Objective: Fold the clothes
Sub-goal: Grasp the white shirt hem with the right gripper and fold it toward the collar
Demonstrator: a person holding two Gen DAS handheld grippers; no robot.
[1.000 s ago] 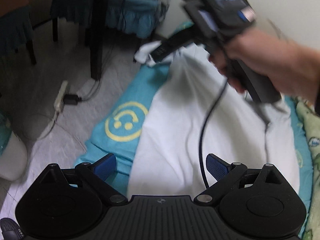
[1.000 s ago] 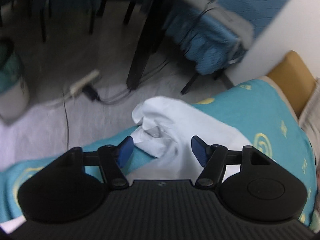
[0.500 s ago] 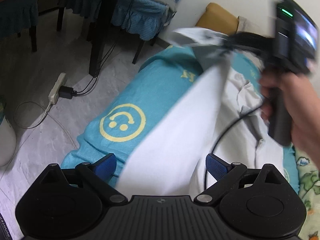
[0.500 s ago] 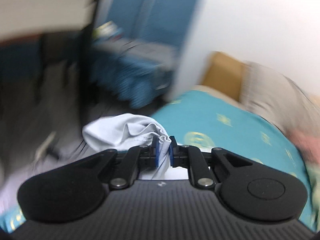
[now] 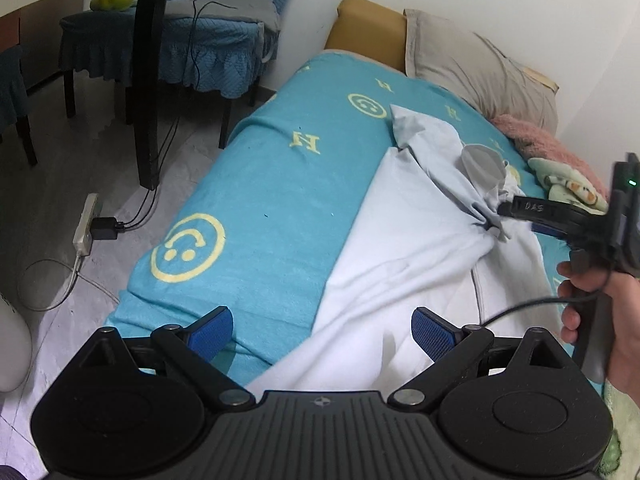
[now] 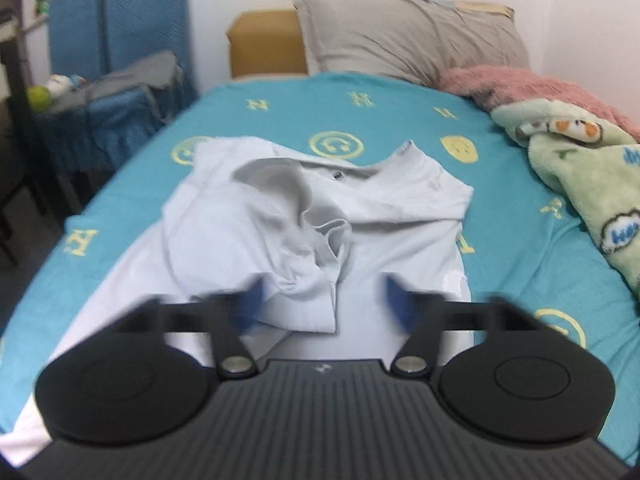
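Observation:
A white shirt lies on the teal bed cover. Its left sleeve is folded over the body and lies bunched in the middle. My left gripper is open and empty above the shirt's near hem. My right gripper is open, its blue pads blurred, just short of the bunched sleeve. In the left wrist view the right gripper sits at the right, its tips at the sleeve's end.
A grey pillow, a pink blanket and a green blanket lie at the bed's head and right side. Left of the bed are chairs, a dark table leg and a power strip on the floor.
My right gripper shut on the sleeve at the bed's left edge, carried it over the shirt's body and has now opened, leaving it bunched. The left gripper stayed open.

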